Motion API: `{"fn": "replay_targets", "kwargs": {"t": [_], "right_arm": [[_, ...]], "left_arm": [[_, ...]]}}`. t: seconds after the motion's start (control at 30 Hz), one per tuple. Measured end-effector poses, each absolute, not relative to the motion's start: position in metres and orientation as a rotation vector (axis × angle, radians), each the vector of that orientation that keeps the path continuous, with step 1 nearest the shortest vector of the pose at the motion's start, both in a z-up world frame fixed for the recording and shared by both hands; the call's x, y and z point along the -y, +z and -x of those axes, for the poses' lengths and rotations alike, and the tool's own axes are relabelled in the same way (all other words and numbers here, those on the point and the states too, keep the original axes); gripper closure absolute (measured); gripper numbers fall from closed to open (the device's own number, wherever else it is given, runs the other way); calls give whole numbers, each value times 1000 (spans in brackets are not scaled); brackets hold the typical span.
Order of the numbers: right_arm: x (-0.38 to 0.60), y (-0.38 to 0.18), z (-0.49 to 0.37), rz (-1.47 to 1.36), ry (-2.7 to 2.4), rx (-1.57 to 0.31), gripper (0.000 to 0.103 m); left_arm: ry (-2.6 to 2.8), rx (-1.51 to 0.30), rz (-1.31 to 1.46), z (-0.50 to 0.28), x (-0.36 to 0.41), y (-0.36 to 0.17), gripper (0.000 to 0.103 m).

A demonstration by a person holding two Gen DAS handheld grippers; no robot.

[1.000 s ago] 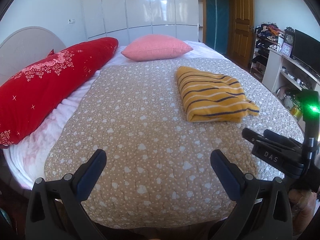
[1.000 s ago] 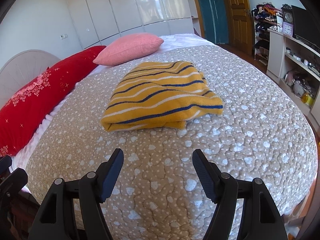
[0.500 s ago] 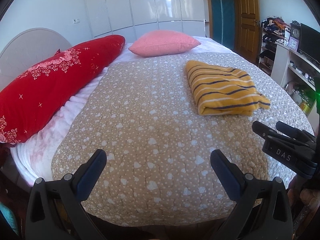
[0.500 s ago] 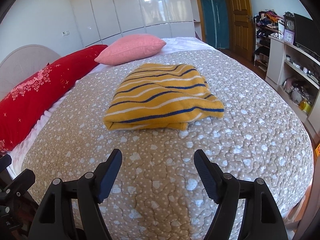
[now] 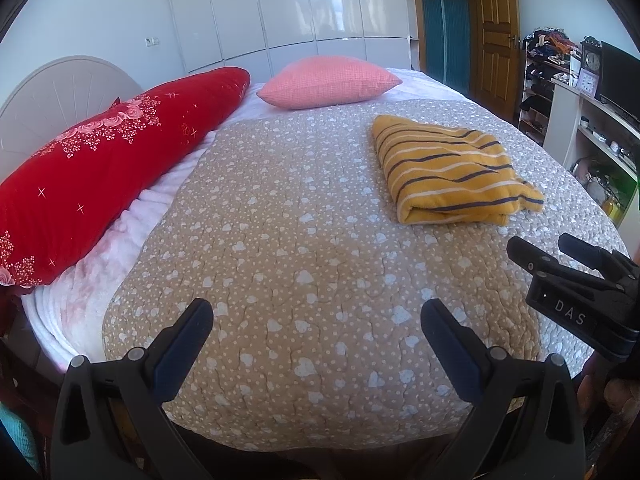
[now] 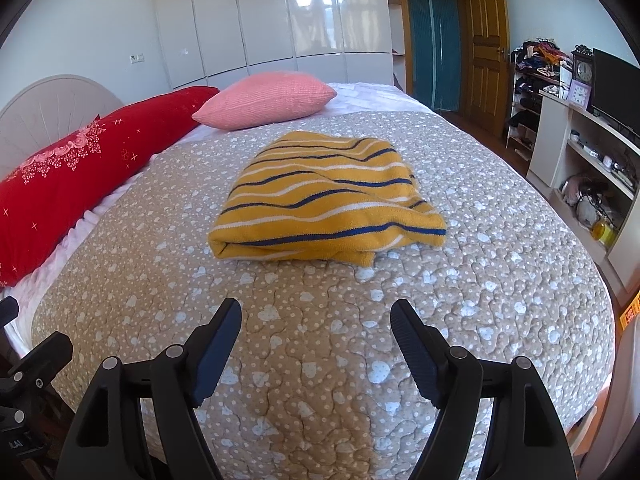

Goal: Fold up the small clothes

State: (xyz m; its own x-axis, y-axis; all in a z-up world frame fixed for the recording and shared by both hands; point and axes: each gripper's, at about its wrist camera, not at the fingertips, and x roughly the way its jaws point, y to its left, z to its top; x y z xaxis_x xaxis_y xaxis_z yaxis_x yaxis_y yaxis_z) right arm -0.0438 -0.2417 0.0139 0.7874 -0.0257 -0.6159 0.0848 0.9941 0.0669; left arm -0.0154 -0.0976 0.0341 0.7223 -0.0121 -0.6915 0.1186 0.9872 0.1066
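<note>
A yellow garment with dark and white stripes (image 6: 326, 200) lies folded into a compact rectangle on the beige quilt (image 6: 360, 340); in the left wrist view the garment (image 5: 448, 172) is at the right of the bed. My right gripper (image 6: 316, 326) is open and empty, hovering near the bed's foot, short of the garment. My left gripper (image 5: 316, 326) is open and empty over bare quilt (image 5: 300, 240), left of the garment. The right gripper's body (image 5: 572, 292) shows at the right edge of the left wrist view.
A long red pillow (image 5: 100, 164) and a pink pillow (image 5: 328, 82) lie at the head of the bed. A white shelf unit with a TV and clocks (image 6: 592, 128) stands to the right. Wardrobes and a wooden door (image 6: 484, 44) are behind.
Both grippers have drawn back from the bed and away from the folded garment, which looks smaller and farther now. The garment has not moved. Both grippers stay open.
</note>
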Motion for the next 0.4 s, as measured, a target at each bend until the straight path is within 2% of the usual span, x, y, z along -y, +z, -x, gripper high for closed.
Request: {"fn": "replay_targets", "kwargs": {"t": [0.4], "right_arm": [[241,13,45,-85,-57,-662,21]], "left_arm": [[-95,-785,-124,12,94,27,0]]}}
